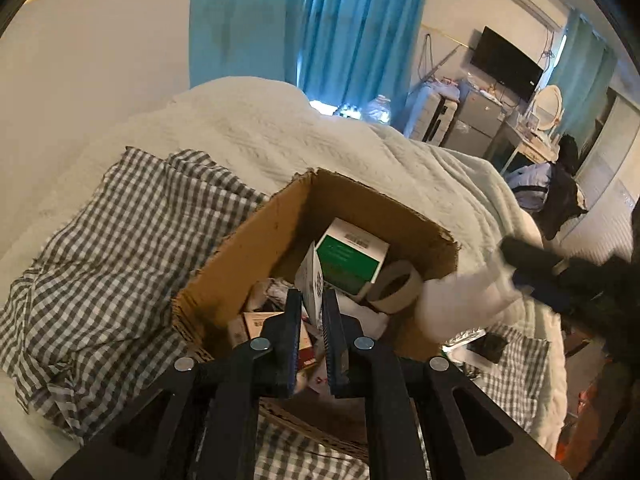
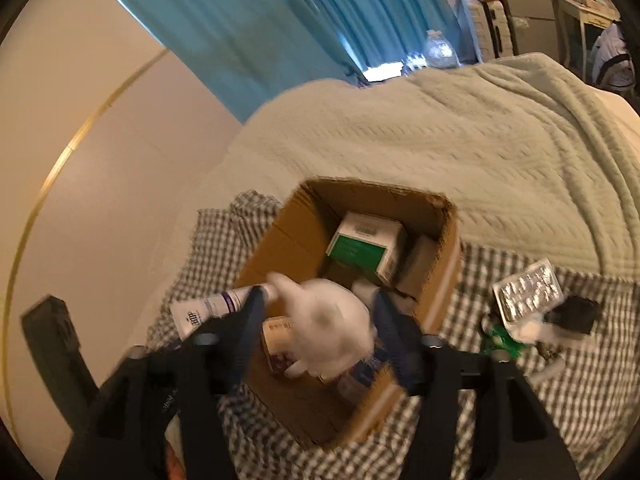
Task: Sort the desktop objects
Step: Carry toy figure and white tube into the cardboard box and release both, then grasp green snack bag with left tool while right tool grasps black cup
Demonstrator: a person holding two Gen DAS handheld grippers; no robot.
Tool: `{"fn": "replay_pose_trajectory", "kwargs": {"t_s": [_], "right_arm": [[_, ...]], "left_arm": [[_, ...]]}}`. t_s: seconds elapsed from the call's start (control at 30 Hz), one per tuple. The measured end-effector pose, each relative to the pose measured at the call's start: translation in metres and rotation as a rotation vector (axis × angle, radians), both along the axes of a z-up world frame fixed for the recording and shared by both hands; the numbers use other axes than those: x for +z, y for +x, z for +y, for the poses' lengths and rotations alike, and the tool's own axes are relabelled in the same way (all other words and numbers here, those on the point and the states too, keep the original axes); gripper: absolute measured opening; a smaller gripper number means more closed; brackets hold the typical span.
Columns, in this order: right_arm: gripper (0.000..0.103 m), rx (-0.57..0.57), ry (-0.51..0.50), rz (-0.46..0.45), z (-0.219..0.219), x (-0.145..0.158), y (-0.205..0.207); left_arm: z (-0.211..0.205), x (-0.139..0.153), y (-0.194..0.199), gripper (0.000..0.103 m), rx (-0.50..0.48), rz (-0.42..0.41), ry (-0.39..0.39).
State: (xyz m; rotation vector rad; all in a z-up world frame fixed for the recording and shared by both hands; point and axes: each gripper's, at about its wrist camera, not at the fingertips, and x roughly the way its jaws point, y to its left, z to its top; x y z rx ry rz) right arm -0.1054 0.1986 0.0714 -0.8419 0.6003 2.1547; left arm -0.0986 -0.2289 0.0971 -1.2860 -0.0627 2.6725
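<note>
An open cardboard box (image 1: 276,224) (image 2: 288,224) sits on a checked cloth on a bed. Inside lie a green and white carton (image 1: 350,254) (image 2: 366,242), a tape roll (image 1: 394,286) and small packets. My left gripper (image 1: 312,310) is over the box, shut on a thin white tube or packet (image 1: 312,280). My right gripper (image 2: 318,320) holds a white bottle (image 2: 328,328) over the box's near side; the bottle is blurred. It also shows in the left wrist view (image 1: 464,296).
A checked cloth (image 1: 100,248) and a pale blanket (image 2: 460,136) cover the bed. A foil blister pack (image 2: 526,290), a black item (image 2: 574,314) and green scraps (image 2: 500,340) lie right of the box. Blue curtains and furniture stand behind.
</note>
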Motion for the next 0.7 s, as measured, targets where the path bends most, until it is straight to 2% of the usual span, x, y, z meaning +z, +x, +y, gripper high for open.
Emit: {"fn": "replay_pose_trajectory", "kwargs": {"t_s": [0.03, 0.07, 0.1, 0.17, 0.23, 0.3, 0.37, 0.53, 0.7], "right_arm": [[0.071, -0.008, 0.013, 0.015, -0.001, 0.003, 0.004], [0.071, -0.019, 0.018, 0.026, -0.002, 0.008, 0.007], [0.071, -0.027, 0.018, 0.037, -0.002, 0.012, 0.013], [0.071, -0.053, 0.013, 0.047, -0.001, 0.019, 0.026], [0.071, -0.076, 0.024, 0.035, -0.001, 0.028, 0.044], [0.071, -0.103, 0.071, -0.005, -0.002, 0.04, 0.064], [0.071, -0.125, 0.115, -0.044, -0.004, 0.05, 0.082], [0.071, -0.188, 0.179, -0.139, -0.007, 0.067, 0.138], [0.071, -0.256, 0.184, -0.234, 0.0, 0.064, 0.186]], "left_arm": [[0.0, -0.001, 0.0, 0.015, 0.001, -0.002, -0.012], [0.001, 0.0, 0.003, 0.027, 0.001, -0.003, -0.015], [0.002, 0.001, 0.004, 0.047, -0.001, -0.007, -0.013], [0.005, 0.006, 0.01, 0.07, 0.0, 0.005, -0.006], [0.01, 0.015, 0.019, 0.073, -0.003, 0.031, -0.007], [0.019, 0.022, 0.029, 0.083, -0.028, 0.038, -0.023], [0.032, 0.027, 0.045, 0.088, -0.062, 0.043, -0.025], [0.066, 0.023, 0.076, 0.088, -0.139, 0.039, -0.049], [0.103, 0.015, 0.096, 0.089, -0.205, 0.046, -0.068]]}}
